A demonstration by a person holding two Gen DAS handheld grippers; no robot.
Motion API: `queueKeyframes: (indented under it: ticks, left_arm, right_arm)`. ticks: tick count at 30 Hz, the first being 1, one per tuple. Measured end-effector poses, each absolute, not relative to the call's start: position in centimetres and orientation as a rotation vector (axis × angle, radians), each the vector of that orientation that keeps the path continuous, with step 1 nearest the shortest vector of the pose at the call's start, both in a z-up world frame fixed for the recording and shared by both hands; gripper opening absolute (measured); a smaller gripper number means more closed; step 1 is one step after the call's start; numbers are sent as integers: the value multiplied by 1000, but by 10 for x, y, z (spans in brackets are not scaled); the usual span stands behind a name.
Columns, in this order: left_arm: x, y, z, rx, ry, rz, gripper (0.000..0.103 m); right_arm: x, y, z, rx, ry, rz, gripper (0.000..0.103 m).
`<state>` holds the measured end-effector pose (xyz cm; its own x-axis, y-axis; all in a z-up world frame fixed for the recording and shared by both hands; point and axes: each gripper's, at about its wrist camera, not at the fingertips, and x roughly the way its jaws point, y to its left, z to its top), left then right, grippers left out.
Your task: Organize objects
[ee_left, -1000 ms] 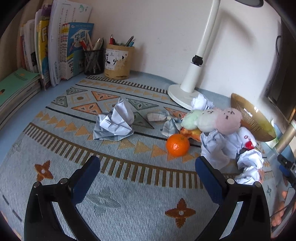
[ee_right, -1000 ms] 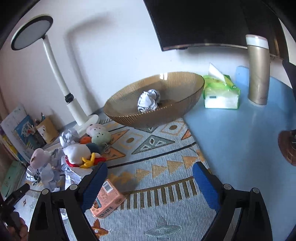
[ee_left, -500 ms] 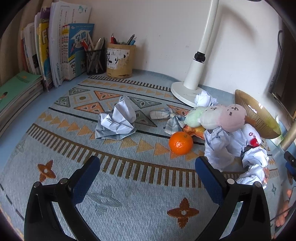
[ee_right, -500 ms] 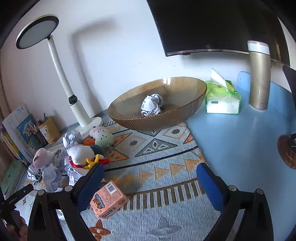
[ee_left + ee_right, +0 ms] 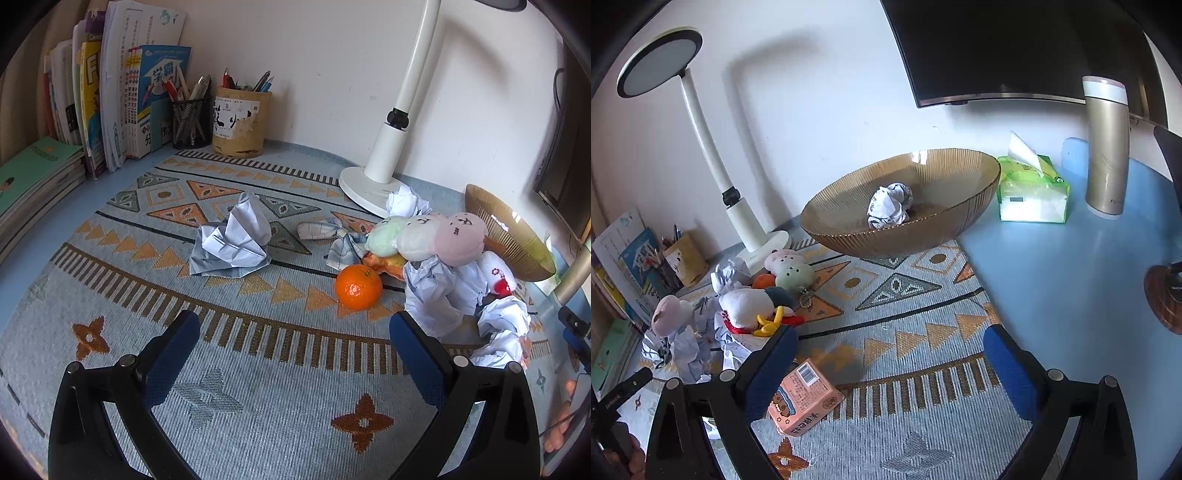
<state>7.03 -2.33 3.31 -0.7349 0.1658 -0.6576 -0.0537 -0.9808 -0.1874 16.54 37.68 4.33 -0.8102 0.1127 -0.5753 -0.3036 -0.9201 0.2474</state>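
Left wrist view: the left tongs hang with jaws wide apart and nothing between them, low over the patterned mat on the tabletop. Ahead lie a crumpled paper at the centre and an orange to its right, with a heap of plush toys and more paper wads just beyond on the right. Books and two pen holders stand at the far left, a lamp base at the far right.

In the right wrist view, the right tongs are also spread and empty, with a small pink carton lying near the left finger. Far ahead sits the amber bowl, already holding one paper ball; a tissue pack and a flask stand to its right.

This looks like the step between picks: one wad is sorted, most clutter is not. The next move probably calls for centring a pair of tongs over one loose item, likely the orange or the crumpled paper, and lowering until the jaws straddle it before closing.
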Motion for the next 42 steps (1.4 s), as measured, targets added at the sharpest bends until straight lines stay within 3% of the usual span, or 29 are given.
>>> queueKeyframes:
  ticks: [42]
  left_arm:
    - [74,-26,35,-1030,-301,2782,102]
  right_arm:
    - [163,375,42,-858,453,2731,101]
